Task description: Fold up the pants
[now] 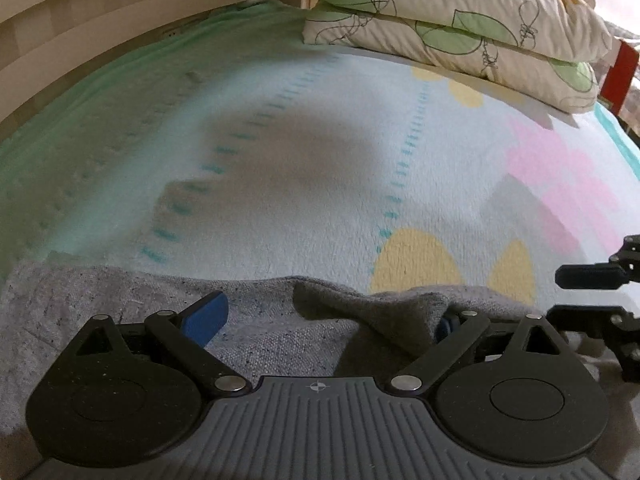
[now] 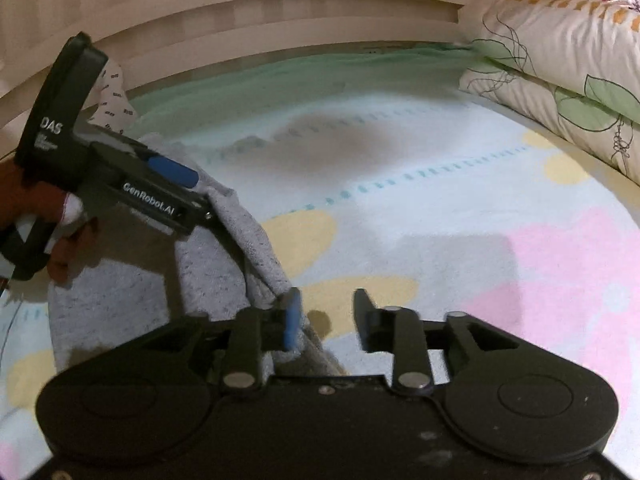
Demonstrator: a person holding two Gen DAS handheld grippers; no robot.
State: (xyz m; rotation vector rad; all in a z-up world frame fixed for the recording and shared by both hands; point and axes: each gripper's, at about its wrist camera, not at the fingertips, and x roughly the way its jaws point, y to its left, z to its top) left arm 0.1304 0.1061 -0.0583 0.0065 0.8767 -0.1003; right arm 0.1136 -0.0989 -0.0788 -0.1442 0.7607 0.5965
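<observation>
Grey knit pants (image 1: pixel 280 332) lie bunched on the bed under my left gripper (image 1: pixel 328 320). Its jaws stand wide apart and open, and a raised fold of the cloth covers most of the right blue pad (image 1: pixel 445 325). In the right wrist view the pants (image 2: pixel 224 256) run in a ridge from the left gripper (image 2: pixel 200 196), held by a hand, down to my right gripper (image 2: pixel 326 316). The right jaws are open with a gap between them. The cloth edge rests against the left blue pad (image 2: pixel 293 320) only. My right gripper (image 1: pixel 576 294) also shows at the left wrist view's right edge.
The bed has a pale blanket (image 1: pixel 320 168) with yellow, pink and green patches. Two stacked leaf-print pillows (image 1: pixel 460 20) lie at the far right. A wooden slatted bed rail (image 2: pixel 280 20) runs along the far side. A patterned white cloth (image 2: pixel 114 96) sits by the rail.
</observation>
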